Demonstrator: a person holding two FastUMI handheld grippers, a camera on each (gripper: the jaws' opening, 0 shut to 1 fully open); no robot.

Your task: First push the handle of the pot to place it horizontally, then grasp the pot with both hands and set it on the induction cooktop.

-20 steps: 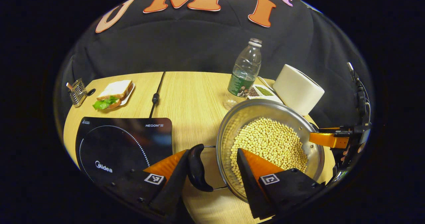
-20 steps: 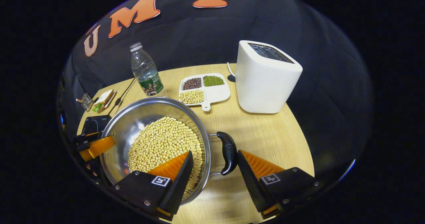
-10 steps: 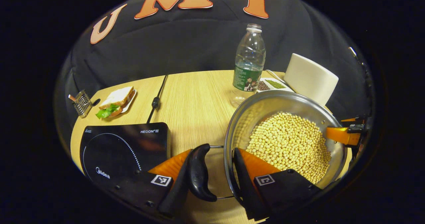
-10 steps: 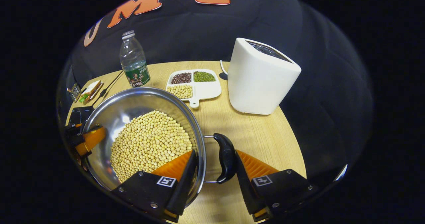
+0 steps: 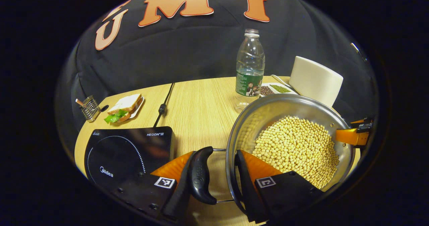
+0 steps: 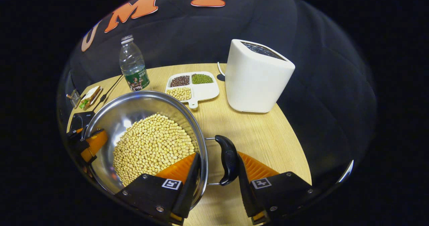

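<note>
1. I take the pot (image 5: 291,142) as my landmark. It is full of pale beans (image 6: 152,145) and sits tilted in both views; I judge it lifted off the table (image 5: 201,102), though its base is hidden.
2. My left gripper (image 5: 214,179) straddles the pot's left side: 1 finger outside against the black handle (image 5: 200,179), the other inside the rim. A second ago these fingers stood wider apart; now they are clamped on handle and rim.
3. My right gripper (image 6: 216,174) has closed the same way on the opposite handle (image 6: 228,159), squeezing it against the pot wall.
4. Since a second ago the table has dropped away beneath the pot, so I read the 2-handed grasp as done and the carry as begun.
5. The induction cooktop (image 5: 127,152) lies left of the pot, near it. The bottle (image 5: 249,71) and white toaster (image 6: 256,76) stand behind the pot, clear of that path.
</note>
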